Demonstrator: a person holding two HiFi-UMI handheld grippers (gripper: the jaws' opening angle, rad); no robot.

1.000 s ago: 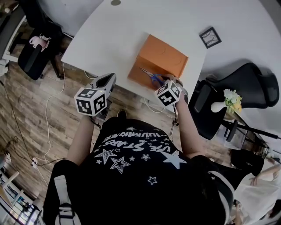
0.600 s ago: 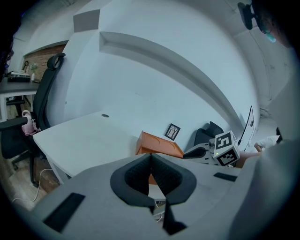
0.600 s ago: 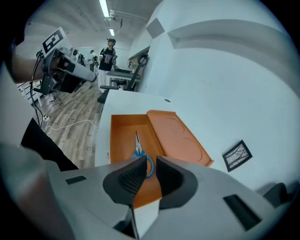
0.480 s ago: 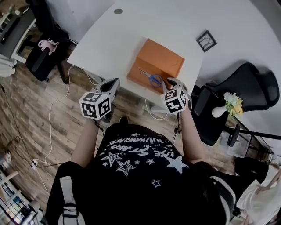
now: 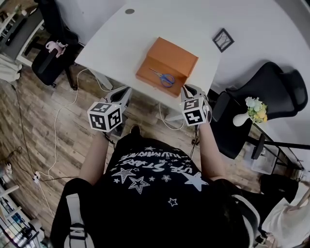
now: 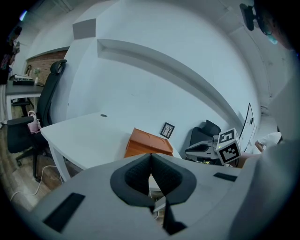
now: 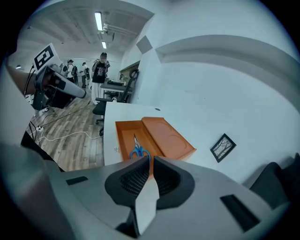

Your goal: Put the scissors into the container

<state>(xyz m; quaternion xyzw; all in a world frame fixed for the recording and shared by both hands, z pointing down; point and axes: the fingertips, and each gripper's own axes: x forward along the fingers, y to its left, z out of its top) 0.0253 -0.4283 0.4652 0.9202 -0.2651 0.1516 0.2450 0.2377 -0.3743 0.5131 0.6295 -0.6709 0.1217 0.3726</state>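
A white counter [image 5: 145,34] spans the head view from 11 to 2 o'clock, above a wood-plank floor [image 5: 34,121]. One black office chair [image 5: 271,92] stands at 3 o'clock, with a vase of flowers [image 5: 253,107] just beside it. Another chair [image 5: 46,63] stands at 10 o'clock. Strip lights [image 7: 98,21] line the ceiling.

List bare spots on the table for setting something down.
Widest bare patch: the table left of the orange container, out to the grommet. A narrower strip lies between the container and the framed picture. Crowded: the container's open half holds the scissors, and the right hand-held gripper hovers at the near edge beside it.
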